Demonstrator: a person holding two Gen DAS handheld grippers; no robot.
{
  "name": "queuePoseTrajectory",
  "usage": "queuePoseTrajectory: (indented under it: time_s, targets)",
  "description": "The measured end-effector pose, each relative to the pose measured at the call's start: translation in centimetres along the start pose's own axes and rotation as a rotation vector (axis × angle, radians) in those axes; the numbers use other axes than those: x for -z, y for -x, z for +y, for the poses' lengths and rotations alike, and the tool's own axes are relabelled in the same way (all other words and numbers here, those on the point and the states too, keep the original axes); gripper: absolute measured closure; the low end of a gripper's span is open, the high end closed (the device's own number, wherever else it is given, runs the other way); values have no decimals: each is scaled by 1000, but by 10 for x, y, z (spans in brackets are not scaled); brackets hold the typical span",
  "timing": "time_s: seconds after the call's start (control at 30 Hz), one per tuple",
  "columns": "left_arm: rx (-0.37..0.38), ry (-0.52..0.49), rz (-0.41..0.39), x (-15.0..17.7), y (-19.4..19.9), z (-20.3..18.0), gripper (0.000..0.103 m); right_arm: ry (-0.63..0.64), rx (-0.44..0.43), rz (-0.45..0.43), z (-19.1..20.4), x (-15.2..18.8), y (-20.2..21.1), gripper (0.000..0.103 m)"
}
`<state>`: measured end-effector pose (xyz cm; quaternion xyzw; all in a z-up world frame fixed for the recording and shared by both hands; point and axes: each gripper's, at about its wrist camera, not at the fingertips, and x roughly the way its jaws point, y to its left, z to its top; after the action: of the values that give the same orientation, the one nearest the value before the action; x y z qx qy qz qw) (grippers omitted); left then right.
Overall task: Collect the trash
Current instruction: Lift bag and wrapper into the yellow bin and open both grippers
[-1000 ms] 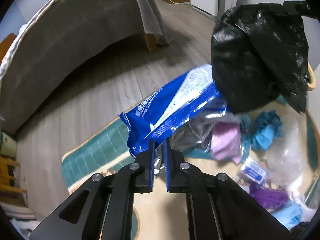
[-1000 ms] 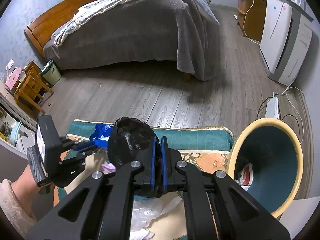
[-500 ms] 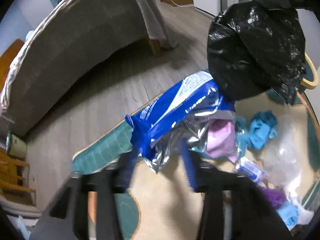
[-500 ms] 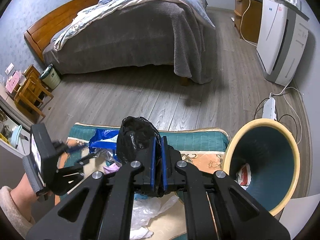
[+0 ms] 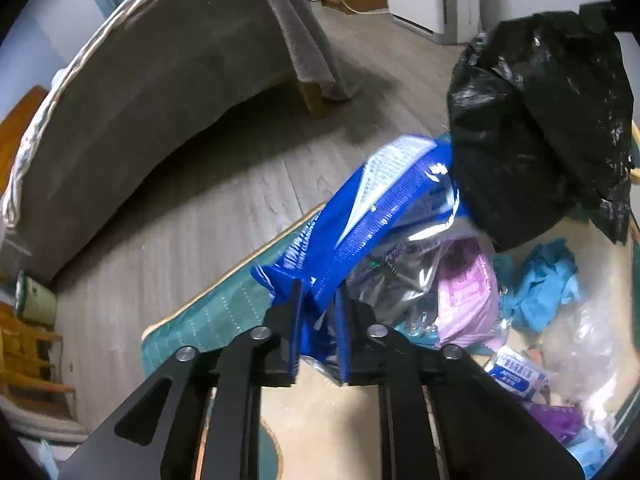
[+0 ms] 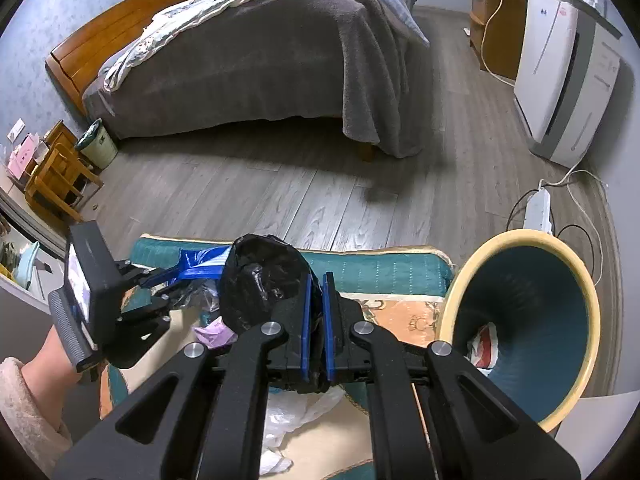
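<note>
A crumpled blue wrapper (image 5: pixel 360 240) with white print was held raised over a teal-bordered rug (image 5: pixel 208 312), its far end touching a glossy black trash bag (image 5: pixel 540 128). Pink, silver and light-blue scraps (image 5: pixel 468 292) were strewn beneath on the rug.

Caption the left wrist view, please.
Left hand-held gripper pinches a blue wrapper beside a black trash bag.

Both wrist views look steeply down, close over the rug (image 5: pixel 208 316). Shared: black bag (image 5: pixel 536 132), blue wrapper (image 6: pixel 200 264), bed (image 6: pixel 260 68).
</note>
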<state>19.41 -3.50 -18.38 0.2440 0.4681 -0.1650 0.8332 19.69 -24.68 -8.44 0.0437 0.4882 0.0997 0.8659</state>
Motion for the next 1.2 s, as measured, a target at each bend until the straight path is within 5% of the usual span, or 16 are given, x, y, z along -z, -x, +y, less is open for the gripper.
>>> queuePoseTrajectory:
  time_s: [0.37,0.63,1.2]
  targets:
    - [-13,91,-107,-6,60,5,96,-34,26,-88,-14,2,41,98]
    - [31,100,-195,-36,93,-27,96,-91,82,-152,-58,7,78,98]
    - [118,-23,-215,-97,79,-131,96,-265,249,-176,-197,47,113,98]
